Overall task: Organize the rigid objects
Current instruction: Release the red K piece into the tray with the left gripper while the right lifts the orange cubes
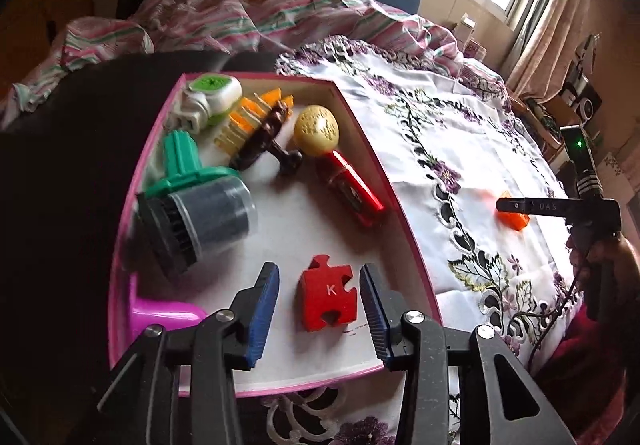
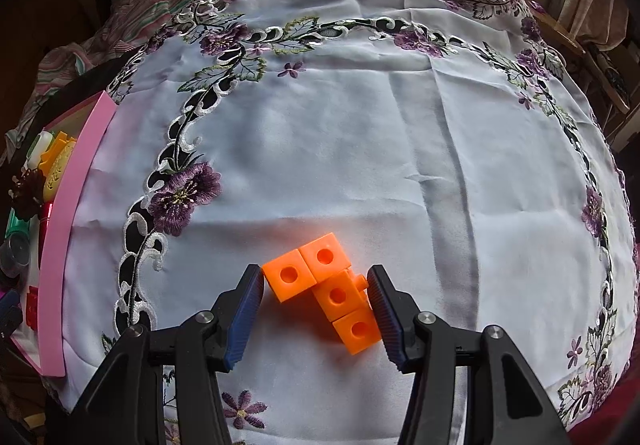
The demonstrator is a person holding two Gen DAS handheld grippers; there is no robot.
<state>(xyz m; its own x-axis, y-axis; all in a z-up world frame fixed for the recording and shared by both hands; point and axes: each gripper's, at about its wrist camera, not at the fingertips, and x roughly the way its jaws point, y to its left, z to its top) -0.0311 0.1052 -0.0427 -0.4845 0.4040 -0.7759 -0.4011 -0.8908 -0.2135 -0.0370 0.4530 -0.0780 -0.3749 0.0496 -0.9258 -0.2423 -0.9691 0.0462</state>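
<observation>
Left gripper (image 1: 320, 301) over the near end of the pink-rimmed tray (image 1: 404, 213), jaws parted, blue pads clear on both sides of the red puzzle piece (image 1: 325, 295) marked K; piece flat on the tray floor between the pads, untouched. Farther up the tray: green-handled brush with dark bristles under a clear cap (image 1: 198, 205), toy microphone with gold head and red body (image 1: 336, 161), dark brown stamp-like piece (image 1: 266, 143), orange and yellow comb-like piece (image 1: 256, 113), white and green gadget (image 1: 208, 101), magenta plastic piece (image 1: 164, 313) at the near left corner. Tray on a white embroidered cloth (image 2: 360, 125) with purple flowers. Right gripper (image 2: 316, 305) over the cloth, well apart from the tray, jaws about half open around the orange linked cubes (image 2: 328, 289); right pad touching or almost touching the cube cluster, left pad at the corner of the outer cube, firm pressing hard to tell; cubes resting on the cloth.
</observation>
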